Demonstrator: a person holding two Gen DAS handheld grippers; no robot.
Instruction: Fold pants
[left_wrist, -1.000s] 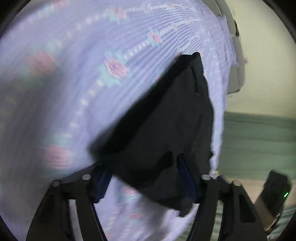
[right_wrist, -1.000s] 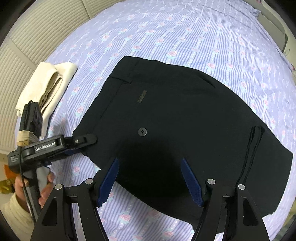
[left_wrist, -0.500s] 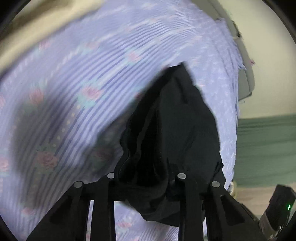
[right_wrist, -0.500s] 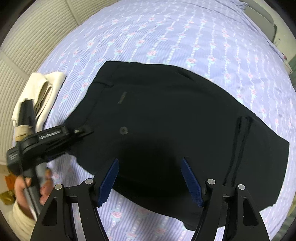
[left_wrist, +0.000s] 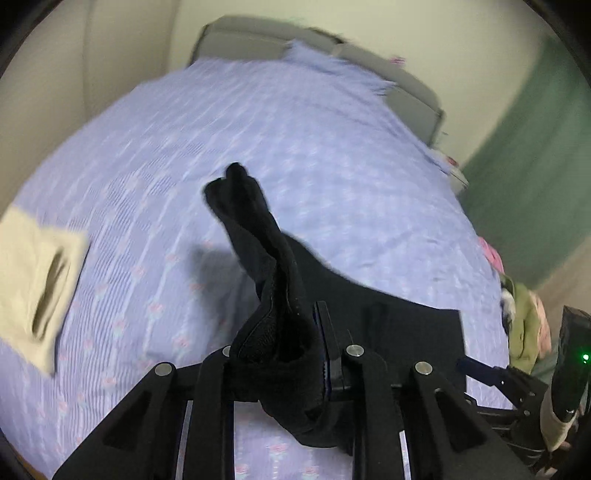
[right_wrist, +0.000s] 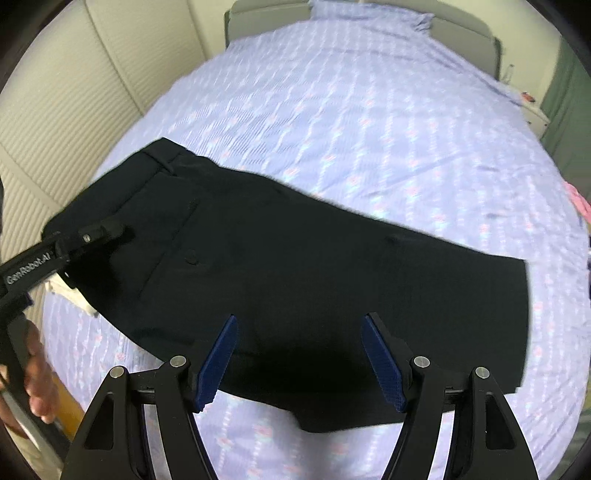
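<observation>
Black pants (right_wrist: 295, 266) lie folded on a lilac floral bedsheet (right_wrist: 369, 129), waistband at the left. My left gripper (left_wrist: 280, 354) is shut on the waistband end of the pants (left_wrist: 273, 295) and lifts it off the sheet; it also shows in the right wrist view (right_wrist: 107, 230) at the pants' left edge. My right gripper (right_wrist: 299, 354) is open and empty, hovering over the near edge of the pants. Its blue pads (right_wrist: 218, 354) stand wide apart.
A folded cream garment (left_wrist: 33, 284) lies on the bed to the left. A grey headboard (left_wrist: 258, 44) and a pillow are at the far end. Green and pink clothes (left_wrist: 524, 317) sit at the right edge. A ribbed cream wall (right_wrist: 55, 110) runs along the left.
The left gripper has closed on the waistband end and raised it off the sheet, tilting up towards the headboard. The right gripper stays open and has shifted over the pants.
</observation>
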